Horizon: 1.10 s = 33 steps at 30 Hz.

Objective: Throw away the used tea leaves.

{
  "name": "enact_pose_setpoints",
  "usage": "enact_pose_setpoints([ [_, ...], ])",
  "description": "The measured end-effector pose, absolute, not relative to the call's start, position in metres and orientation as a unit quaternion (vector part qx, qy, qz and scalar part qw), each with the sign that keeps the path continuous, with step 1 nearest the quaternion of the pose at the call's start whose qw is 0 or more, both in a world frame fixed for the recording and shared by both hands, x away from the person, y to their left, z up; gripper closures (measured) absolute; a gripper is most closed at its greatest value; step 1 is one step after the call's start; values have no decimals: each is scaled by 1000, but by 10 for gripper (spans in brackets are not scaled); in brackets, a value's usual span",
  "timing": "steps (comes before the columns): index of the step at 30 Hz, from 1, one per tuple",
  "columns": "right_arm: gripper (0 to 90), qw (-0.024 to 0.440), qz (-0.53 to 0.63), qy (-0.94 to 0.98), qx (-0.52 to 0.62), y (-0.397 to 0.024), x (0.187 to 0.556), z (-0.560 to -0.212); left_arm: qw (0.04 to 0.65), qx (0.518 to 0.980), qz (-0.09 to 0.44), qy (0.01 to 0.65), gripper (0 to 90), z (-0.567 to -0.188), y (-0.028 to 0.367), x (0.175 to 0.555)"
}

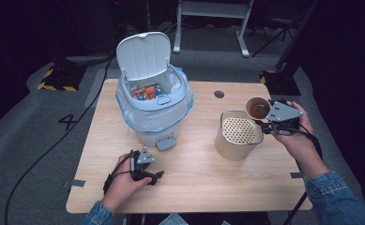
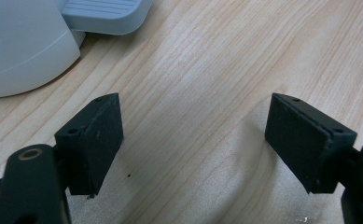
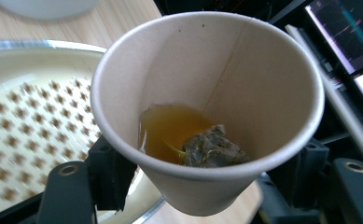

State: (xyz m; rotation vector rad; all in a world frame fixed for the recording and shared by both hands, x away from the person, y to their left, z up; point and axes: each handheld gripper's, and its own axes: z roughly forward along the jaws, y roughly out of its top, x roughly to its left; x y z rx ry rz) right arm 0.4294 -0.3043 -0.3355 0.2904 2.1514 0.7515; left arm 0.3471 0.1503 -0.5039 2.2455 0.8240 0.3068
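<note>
My right gripper is shut on a paper cup and holds it tilted beside the rim of a cream bucket with a perforated strainer top. Inside the paper cup lie brown tea and a wet tea bag. The strainer top shows behind the cup at the left. My left gripper rests low over the table's front left, open, with bare wood between its pads. A white pedal bin stands at the back left with its lid up and colourful wrappers inside.
The bin's grey foot pedal lies just ahead of my left gripper. A round cable hole sits in the wooden table behind the bucket. Dark floor, cables and a desk frame lie beyond the table.
</note>
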Motion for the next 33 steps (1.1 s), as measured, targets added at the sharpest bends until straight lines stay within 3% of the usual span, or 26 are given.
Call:
enact_pose_setpoints([
  [10,325,492,189,850,10,-296,424,-339,357,870,119,319,198,-504,150,347],
  [27,327,569,29,815,-108,-279,415,-353,357,870,119,319,198,-504,150,347],
  [33,327,619,-64,764,-172,-270,410,-361,357,870,119,319,198,-504,150,347],
])
